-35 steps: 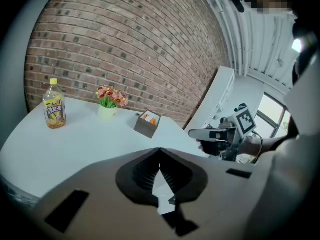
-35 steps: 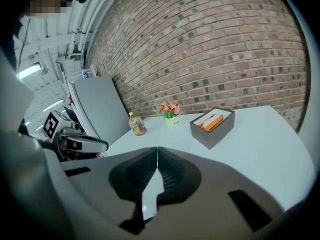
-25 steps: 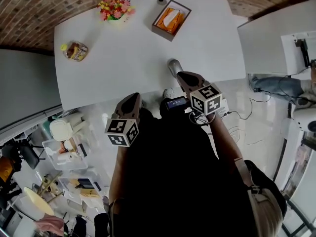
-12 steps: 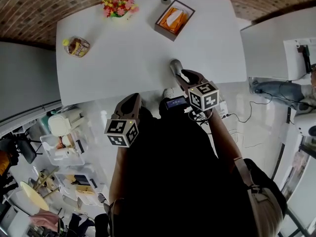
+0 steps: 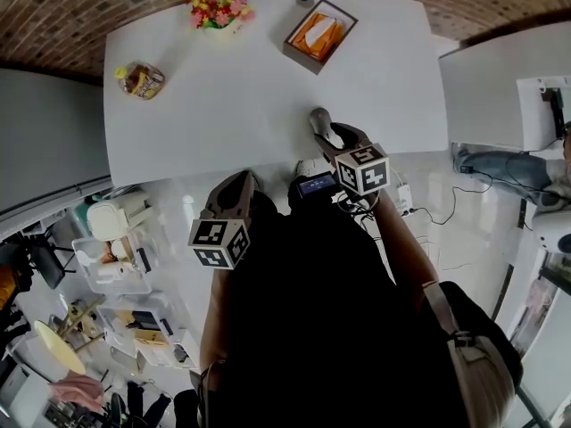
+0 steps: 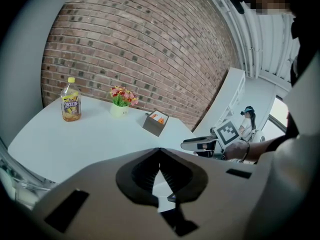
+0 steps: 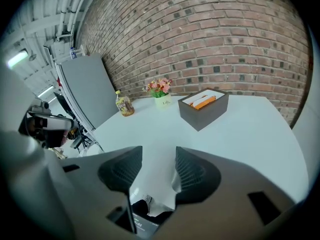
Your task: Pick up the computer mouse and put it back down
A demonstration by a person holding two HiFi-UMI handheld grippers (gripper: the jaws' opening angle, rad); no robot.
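A grey computer mouse (image 5: 316, 118) lies on the white table (image 5: 223, 96) close to its near edge. My right gripper (image 5: 326, 132) reaches over that edge, its tips right at the mouse's near end. In the right gripper view its jaws (image 7: 159, 156) are opening, with bare tabletop between them; only a grey sliver (image 7: 175, 180) shows against the right pad, and I see no pad pressing on it. My left gripper (image 5: 239, 182) hangs short of the table over the floor. Its jaws (image 6: 160, 152) meet at the tips, with nothing in them.
At the table's far side stand a dark tissue box (image 5: 320, 34), a small pot of flowers (image 5: 217, 11) and a yellow drink bottle (image 5: 139, 79). A second white table (image 5: 486, 78) is to the right. Boxes and clutter (image 5: 125, 275) lie on the floor at the left.
My right gripper has sunk a little toward the table with the mouse at its tips. The left gripper has barely moved.
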